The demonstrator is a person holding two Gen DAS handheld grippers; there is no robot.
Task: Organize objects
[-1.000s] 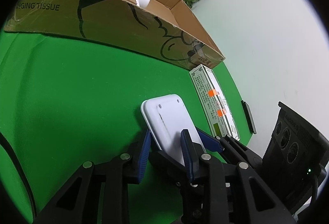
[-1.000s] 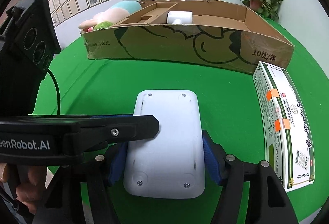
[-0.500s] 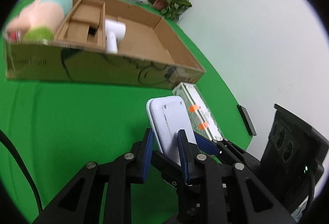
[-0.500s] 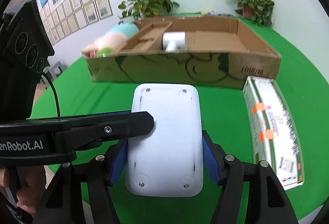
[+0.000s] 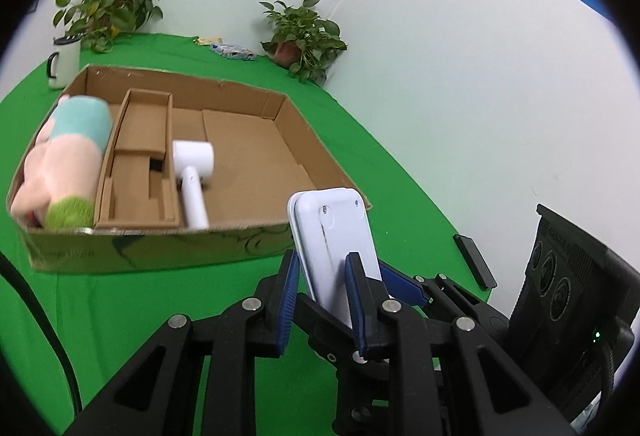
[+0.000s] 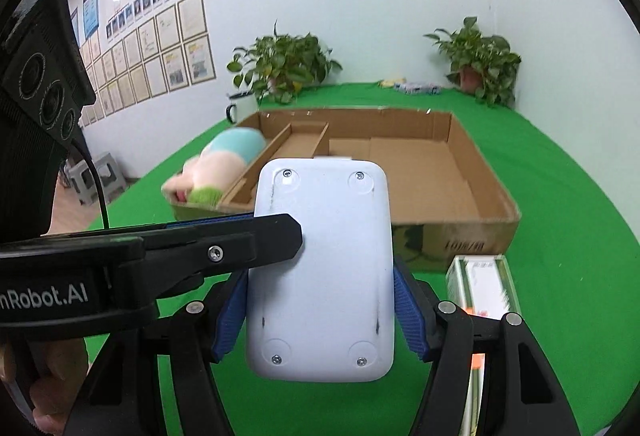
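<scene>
Cardboard box and carton beyond the gripped white device

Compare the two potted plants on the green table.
The left plant is bushier and stands behind a white mug; the right plant is smaller and sits in the corner, its reddish pot showing, while the left plant's pot is hidden. Both are leafy green plants against the back wall.

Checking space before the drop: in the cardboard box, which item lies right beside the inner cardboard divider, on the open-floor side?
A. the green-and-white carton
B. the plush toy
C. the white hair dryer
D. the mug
C: the white hair dryer lies against the divider, on the box floor.
</scene>
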